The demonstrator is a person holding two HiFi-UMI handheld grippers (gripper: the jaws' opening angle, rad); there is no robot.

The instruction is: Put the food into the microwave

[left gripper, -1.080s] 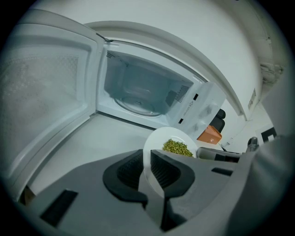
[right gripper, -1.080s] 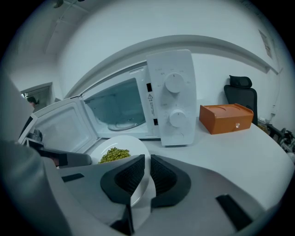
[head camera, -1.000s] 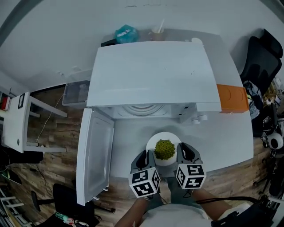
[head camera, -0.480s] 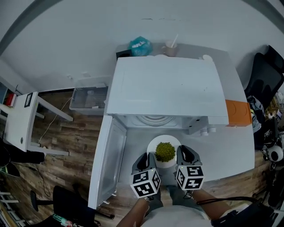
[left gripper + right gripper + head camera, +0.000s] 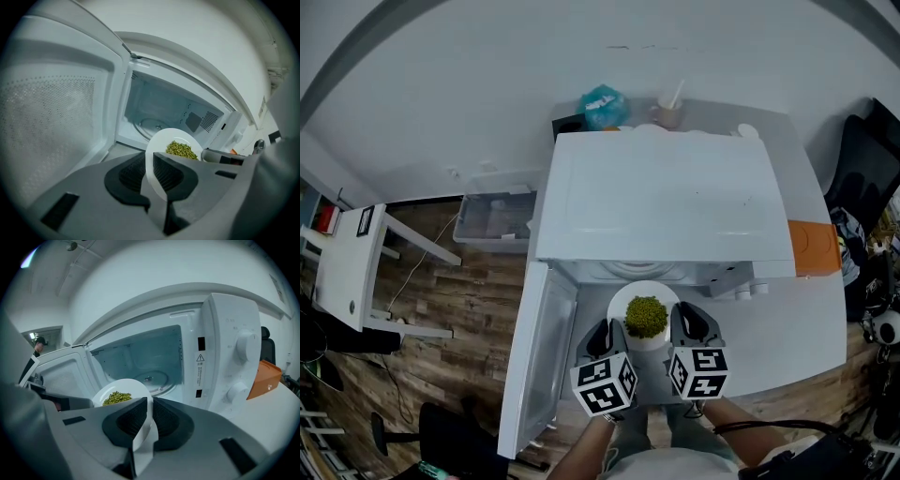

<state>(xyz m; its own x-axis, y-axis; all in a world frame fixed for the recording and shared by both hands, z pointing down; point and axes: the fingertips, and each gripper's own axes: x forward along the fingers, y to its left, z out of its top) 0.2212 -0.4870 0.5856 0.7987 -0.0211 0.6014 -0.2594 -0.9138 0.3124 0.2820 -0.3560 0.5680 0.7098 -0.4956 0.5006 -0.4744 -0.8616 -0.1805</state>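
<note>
My left gripper [image 5: 152, 161] and right gripper [image 5: 149, 408] have their fingers closed on the plate [image 5: 619, 305] rim at 9 and 3 o'clock, before the open microwave [image 5: 666, 197]. Probably stiff, slick and breakable; the loose green beans [image 5: 646, 317] could spill, so keep it level.

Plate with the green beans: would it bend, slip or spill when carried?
Probably stiff: the plate looks unbent though the left gripper and right gripper pinch only its rim. The glossy rim may be slippery. The loose green beans would likely roll off if tilted.

An office-like room: a microwave [image 5: 661, 197] on a white table [image 5: 787, 337], a black swivel chair [image 5: 867, 159], wood-look floor [image 5: 459, 300].
</note>
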